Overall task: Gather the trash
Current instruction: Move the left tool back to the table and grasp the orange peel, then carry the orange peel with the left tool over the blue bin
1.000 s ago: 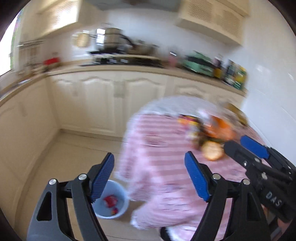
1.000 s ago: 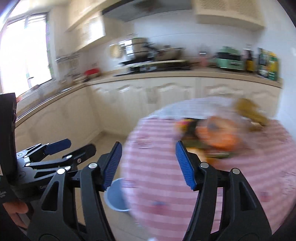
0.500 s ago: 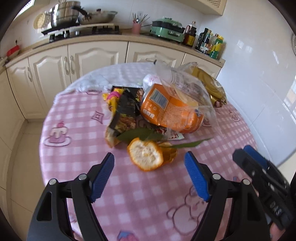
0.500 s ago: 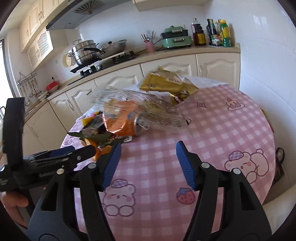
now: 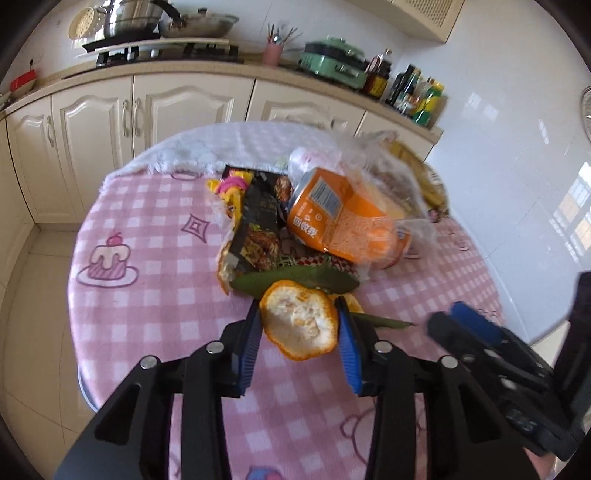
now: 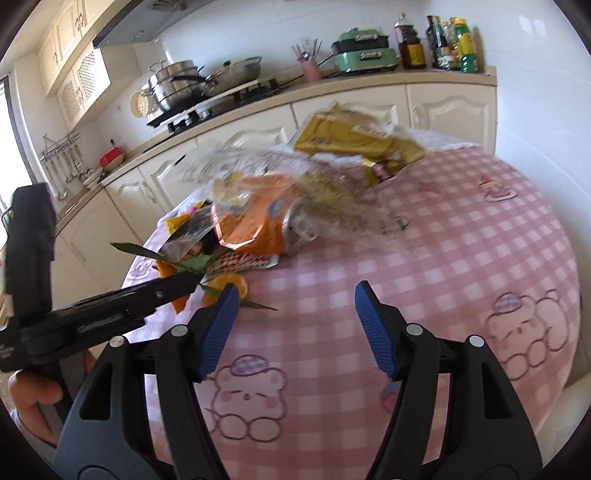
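Note:
A pile of trash lies on the round table with the pink checked cloth (image 5: 147,295): an orange peel (image 5: 299,325), green leaves (image 5: 295,281), a dark snack wrapper (image 5: 258,229), an orange packet (image 5: 343,225) in clear plastic, and a gold bag (image 6: 351,136). My left gripper (image 5: 299,332) has its blue pads on both sides of the orange peel, touching it. My right gripper (image 6: 295,317) is open and empty above the cloth, to the right of the pile. The left gripper also shows in the right wrist view (image 6: 110,306).
Cream kitchen cabinets (image 5: 110,122) and a counter with pots (image 5: 147,18), a green appliance (image 5: 332,62) and bottles (image 5: 417,88) run behind the table. A white tiled wall (image 5: 517,147) stands to the right. Tiled floor (image 5: 33,295) lies left of the table.
Both grippers swung from the floor and bin up over the table. The left gripper moved forward and closed its jaws around the orange peel. The right gripper stayed open.

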`<action>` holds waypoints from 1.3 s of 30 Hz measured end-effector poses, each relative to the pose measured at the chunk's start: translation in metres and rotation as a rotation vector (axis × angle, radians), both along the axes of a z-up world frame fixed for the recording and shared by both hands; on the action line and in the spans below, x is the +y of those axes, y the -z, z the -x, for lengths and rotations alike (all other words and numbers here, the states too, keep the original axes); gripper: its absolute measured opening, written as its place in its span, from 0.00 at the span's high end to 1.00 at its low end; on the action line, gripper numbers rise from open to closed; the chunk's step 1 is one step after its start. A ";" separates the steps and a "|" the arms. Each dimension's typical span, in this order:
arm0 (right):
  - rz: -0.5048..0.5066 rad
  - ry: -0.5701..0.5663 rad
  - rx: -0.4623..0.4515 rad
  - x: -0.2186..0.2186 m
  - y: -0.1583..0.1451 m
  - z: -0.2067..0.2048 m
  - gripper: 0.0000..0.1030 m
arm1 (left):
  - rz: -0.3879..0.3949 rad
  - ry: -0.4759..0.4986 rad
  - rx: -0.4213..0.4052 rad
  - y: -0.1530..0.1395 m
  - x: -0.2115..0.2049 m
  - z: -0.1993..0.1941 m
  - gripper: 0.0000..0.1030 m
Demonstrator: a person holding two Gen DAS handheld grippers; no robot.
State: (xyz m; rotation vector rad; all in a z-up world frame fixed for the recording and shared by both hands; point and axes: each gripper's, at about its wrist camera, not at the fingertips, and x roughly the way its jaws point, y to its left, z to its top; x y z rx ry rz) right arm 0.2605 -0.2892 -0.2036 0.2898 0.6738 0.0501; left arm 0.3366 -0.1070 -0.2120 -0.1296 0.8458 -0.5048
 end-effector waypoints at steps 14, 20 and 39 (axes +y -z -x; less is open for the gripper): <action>0.119 -0.121 0.138 0.070 0.012 -0.051 0.37 | -0.012 -0.220 -0.160 -0.023 0.093 0.055 0.63; 0.171 -0.089 0.156 0.070 0.017 -0.060 0.62 | 0.040 -0.209 -0.155 -0.022 0.116 0.057 0.63; 0.106 -0.512 0.055 0.238 0.007 -0.039 0.63 | 0.075 -0.439 -0.164 0.010 0.246 0.085 0.63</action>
